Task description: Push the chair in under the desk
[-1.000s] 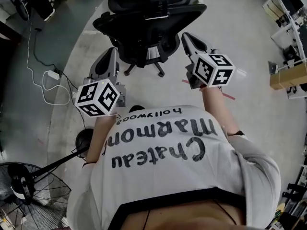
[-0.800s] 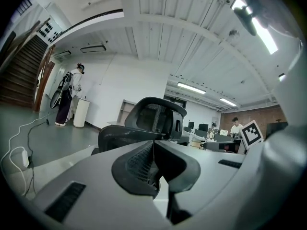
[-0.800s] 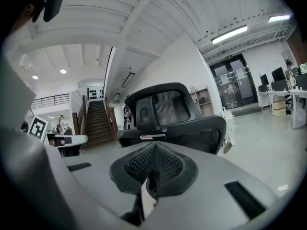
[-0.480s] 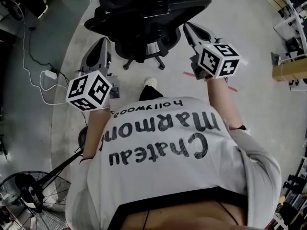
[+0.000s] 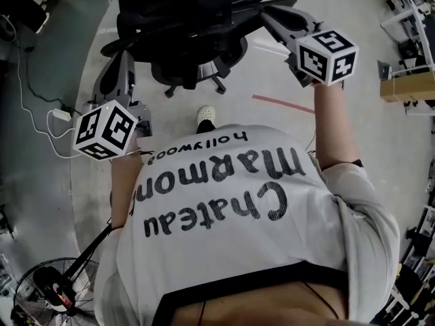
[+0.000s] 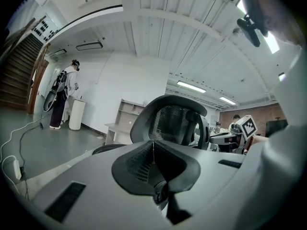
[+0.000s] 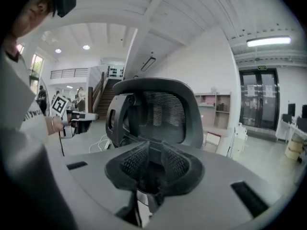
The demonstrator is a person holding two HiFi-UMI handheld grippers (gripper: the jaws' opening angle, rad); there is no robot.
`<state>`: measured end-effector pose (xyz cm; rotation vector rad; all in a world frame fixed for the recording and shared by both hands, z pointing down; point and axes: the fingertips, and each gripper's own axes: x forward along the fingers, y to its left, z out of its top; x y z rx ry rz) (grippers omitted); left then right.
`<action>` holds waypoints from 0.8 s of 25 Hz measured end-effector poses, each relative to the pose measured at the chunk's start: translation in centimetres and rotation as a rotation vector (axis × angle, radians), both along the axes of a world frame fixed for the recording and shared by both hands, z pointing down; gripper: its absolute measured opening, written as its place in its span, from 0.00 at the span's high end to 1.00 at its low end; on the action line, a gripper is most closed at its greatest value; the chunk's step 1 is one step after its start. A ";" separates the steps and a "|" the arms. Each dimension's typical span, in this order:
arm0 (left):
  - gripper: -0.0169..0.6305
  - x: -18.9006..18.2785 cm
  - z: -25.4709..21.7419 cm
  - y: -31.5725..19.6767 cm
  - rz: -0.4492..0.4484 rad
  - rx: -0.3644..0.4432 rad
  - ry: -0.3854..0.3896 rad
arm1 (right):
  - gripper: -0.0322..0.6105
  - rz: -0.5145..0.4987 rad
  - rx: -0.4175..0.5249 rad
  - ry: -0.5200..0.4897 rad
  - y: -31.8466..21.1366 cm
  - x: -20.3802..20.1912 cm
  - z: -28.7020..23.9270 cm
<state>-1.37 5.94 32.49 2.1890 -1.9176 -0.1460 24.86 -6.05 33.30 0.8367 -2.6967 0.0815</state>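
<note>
Both brought forward behind the chair (image 5: 183, 32), rolled further along the floor (image 5: 285, 80), now between them. Left tongs (image 6: 152, 150) pressed together, empty; right tongs (image 7: 151, 152) just eased apart, gripping nothing. No bench visible; more pushing likely.

My head camera looks steeply down over my shirt (image 5: 224, 202) to the floor (image 5: 380, 134). The chair (image 5: 190, 26) sits near the top edge, with my left gripper (image 5: 121, 58) and right gripper (image 5: 266, 17) on either side of it. The left gripper's camera faces level along its jaws, close behind the chair's backrest (image 6: 172, 121). The right one looks along jaws that have just been opening, nothing between them, at the same backrest (image 7: 158, 111). Each also catches the other's marker cube (image 6: 248, 126) (image 7: 58, 104).
</note>
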 end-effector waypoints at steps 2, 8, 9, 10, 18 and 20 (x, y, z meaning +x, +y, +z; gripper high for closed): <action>0.95 -0.7 0.2 -0.2 -0.018 -0.007 0.004 | 0.80 -0.081 0.051 0.099 -0.6 -0.3 -0.1; 0.95 -1.9 0.7 -0.1 -0.055 -0.035 -0.005 | 0.62 -0.314 0.073 0.401 -1.8 -1.5 2.0; 0.95 -1.9 0.7 -0.1 -0.057 -0.038 -0.007 | 0.61 -0.338 0.071 0.434 -1.9 -1.6 2.2; 0.95 -2.0 0.6 -0.1 -0.057 -0.040 -0.011 | 0.59 -0.358 0.071 0.463 -2.0 -1.7 2.5; 0.94 -1.1 1.8 0.2 0.011 -0.101 -0.079 | 0.62 -0.392 0.124 0.702 -3.0 -2.7 4.4; 0.94 -0.4 1.6 -0.2 0.072 -0.096 -0.127 | 0.62 -0.382 0.123 0.687 -3.0 -2.6 4.3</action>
